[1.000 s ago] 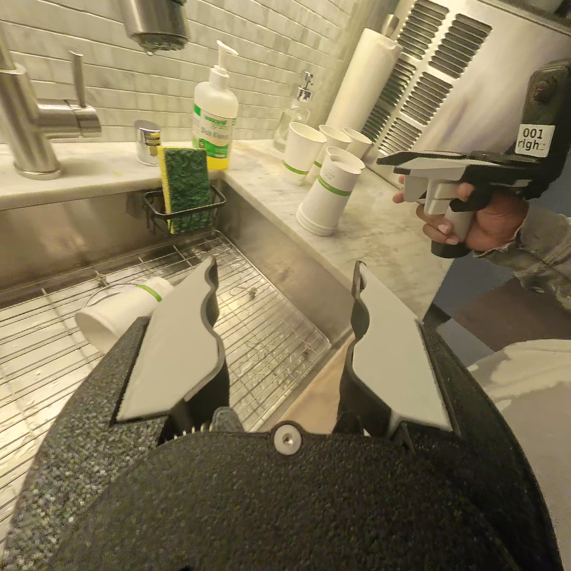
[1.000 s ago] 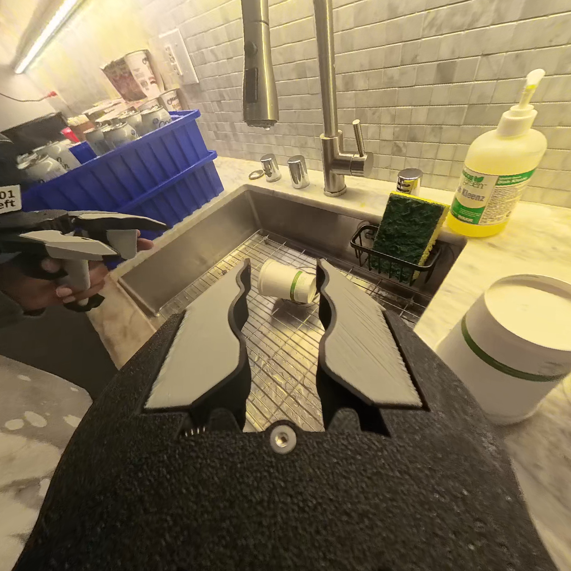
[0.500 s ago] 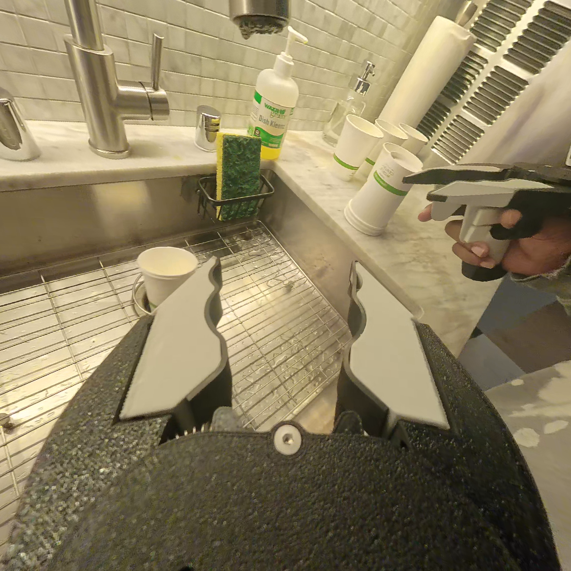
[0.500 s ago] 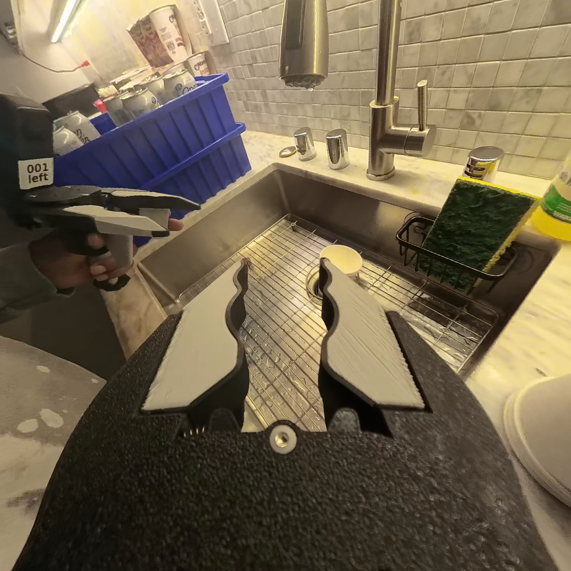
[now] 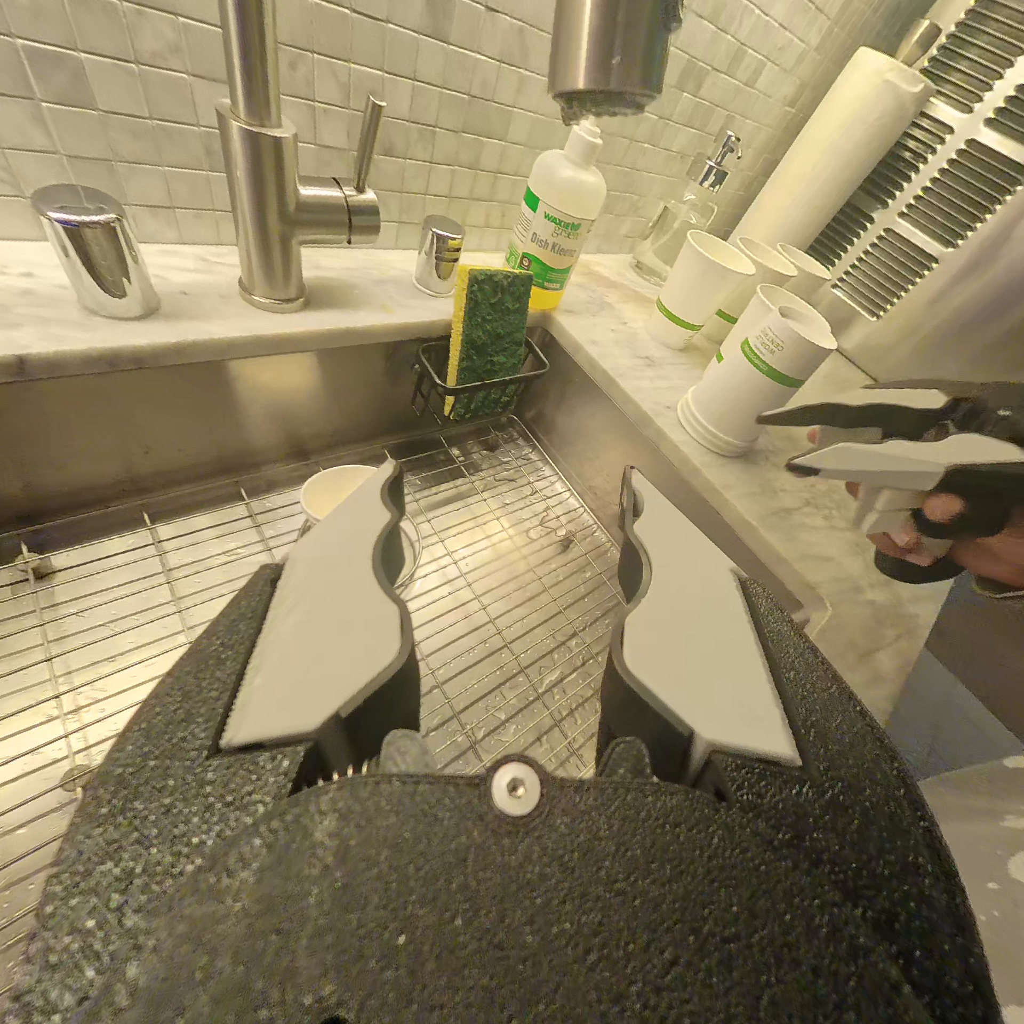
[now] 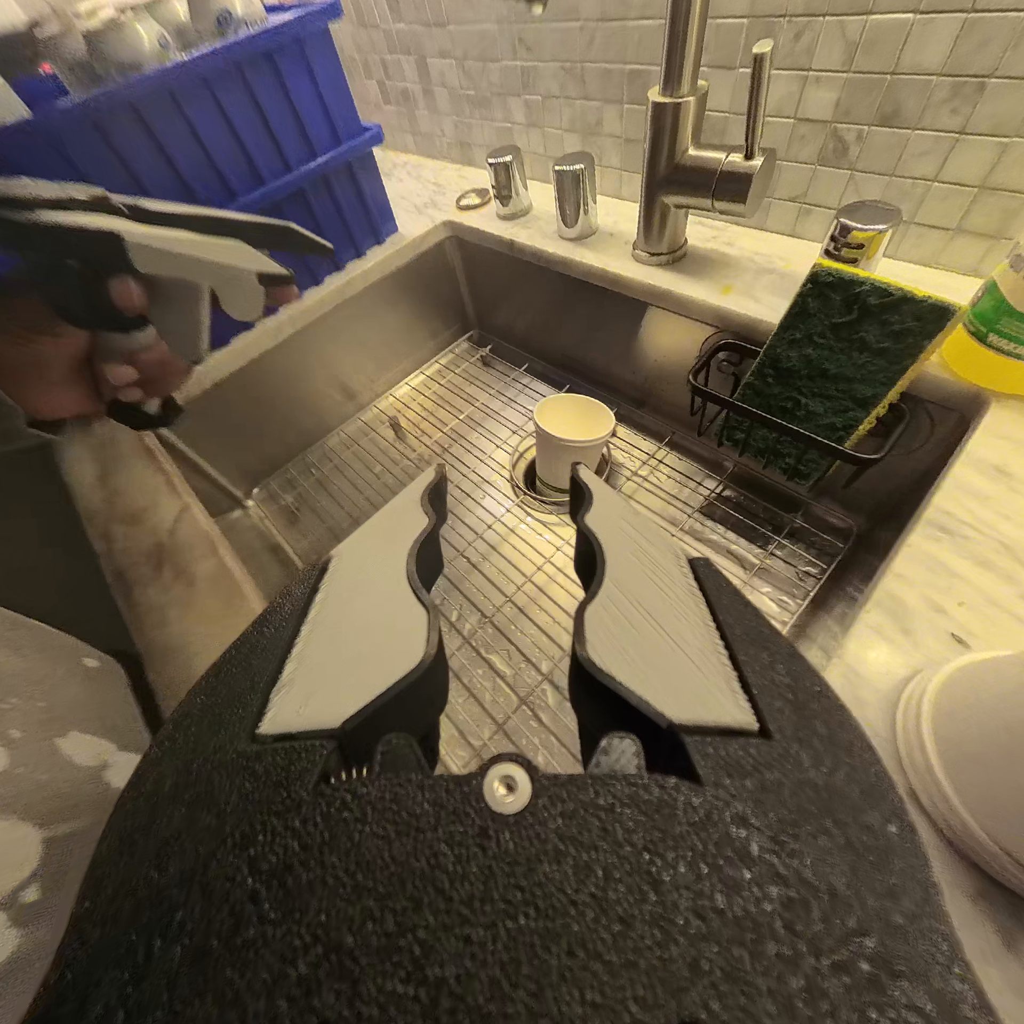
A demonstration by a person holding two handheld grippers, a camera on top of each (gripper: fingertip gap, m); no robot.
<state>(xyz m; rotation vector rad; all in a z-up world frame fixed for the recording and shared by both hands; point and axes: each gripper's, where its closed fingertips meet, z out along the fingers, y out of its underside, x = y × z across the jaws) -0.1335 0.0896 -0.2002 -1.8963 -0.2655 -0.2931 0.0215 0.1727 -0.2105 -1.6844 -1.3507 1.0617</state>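
Both grippers, left (image 5: 512, 476) and right (image 6: 508, 476), hover empty above the sink (image 6: 343, 354) with fingers apart. One left finger (image 5: 343, 559) hides most of the paper cup (image 6: 573, 438), which stands upright in the drain. A sponge (image 5: 487, 327) sits in its wire holder (image 5: 532, 377) nearby.

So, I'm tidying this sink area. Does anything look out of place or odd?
Yes: a paper cup stands upright in the drain opening of the sink, its base sunk below the wire rack. One cup stack on the counter also leans. Neither tool holds anything.
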